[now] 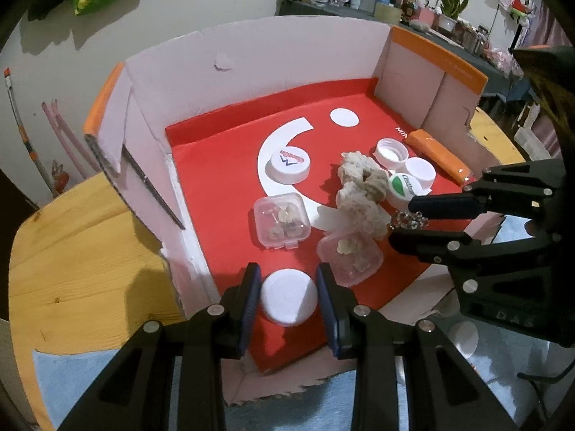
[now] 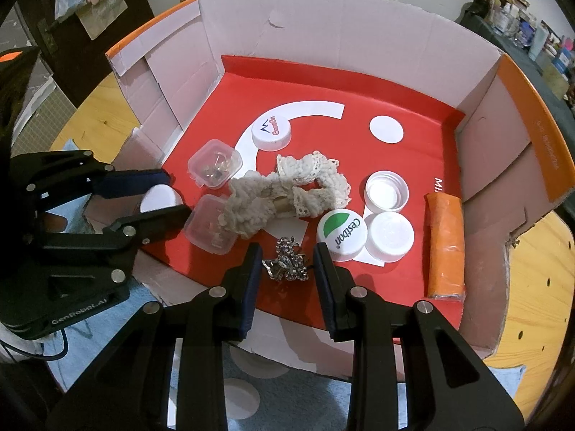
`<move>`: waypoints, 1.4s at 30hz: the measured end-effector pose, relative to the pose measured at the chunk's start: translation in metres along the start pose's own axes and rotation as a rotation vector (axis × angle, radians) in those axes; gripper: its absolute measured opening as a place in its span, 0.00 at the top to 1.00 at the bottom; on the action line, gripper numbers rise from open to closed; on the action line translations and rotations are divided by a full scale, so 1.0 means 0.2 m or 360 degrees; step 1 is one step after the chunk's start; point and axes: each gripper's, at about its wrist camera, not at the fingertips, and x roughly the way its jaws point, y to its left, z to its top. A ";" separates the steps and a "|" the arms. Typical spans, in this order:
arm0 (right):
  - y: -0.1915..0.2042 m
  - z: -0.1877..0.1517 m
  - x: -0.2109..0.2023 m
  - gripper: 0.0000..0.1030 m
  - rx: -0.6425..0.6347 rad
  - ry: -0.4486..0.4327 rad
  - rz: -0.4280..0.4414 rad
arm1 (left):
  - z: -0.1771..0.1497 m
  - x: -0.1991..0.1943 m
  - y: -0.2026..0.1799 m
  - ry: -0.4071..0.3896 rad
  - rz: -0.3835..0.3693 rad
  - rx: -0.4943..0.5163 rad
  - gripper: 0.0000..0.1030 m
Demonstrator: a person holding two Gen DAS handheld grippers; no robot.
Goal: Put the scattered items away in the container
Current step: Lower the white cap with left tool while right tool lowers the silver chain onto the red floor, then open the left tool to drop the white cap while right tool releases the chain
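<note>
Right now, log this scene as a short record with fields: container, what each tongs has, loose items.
container: open cardboard box with a red floor
left tongs: around a plain white cap, over the box floor
right tongs: around a silver brooch
caps lying in box: four, two with logos
small clear cases: two
lace scrunchie: middle of box
orange packet: along the right wall

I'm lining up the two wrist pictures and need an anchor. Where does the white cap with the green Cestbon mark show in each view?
Left wrist view: the Cestbon cap lies right of centre, just beyond the right gripper.
Right wrist view: the same cap lies just right of centre, beside the right gripper's right-hand finger.
Shared landmark: the cream lace scrunchie, left of the cap in both views.
</note>
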 end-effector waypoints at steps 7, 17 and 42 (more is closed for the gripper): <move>-0.01 0.00 0.00 0.73 -0.0001 0.0001 0.0003 | 0.01 0.01 0.00 0.0014 0.0015 0.0014 0.67; -0.01 -0.01 0.02 0.73 -0.0001 0.0018 -0.0002 | 0.02 0.01 0.00 0.0027 0.0022 0.0025 0.66; -0.01 -0.02 0.01 0.73 0.0007 0.0021 -0.0007 | 0.02 0.02 -0.04 0.0030 0.0007 0.0029 0.56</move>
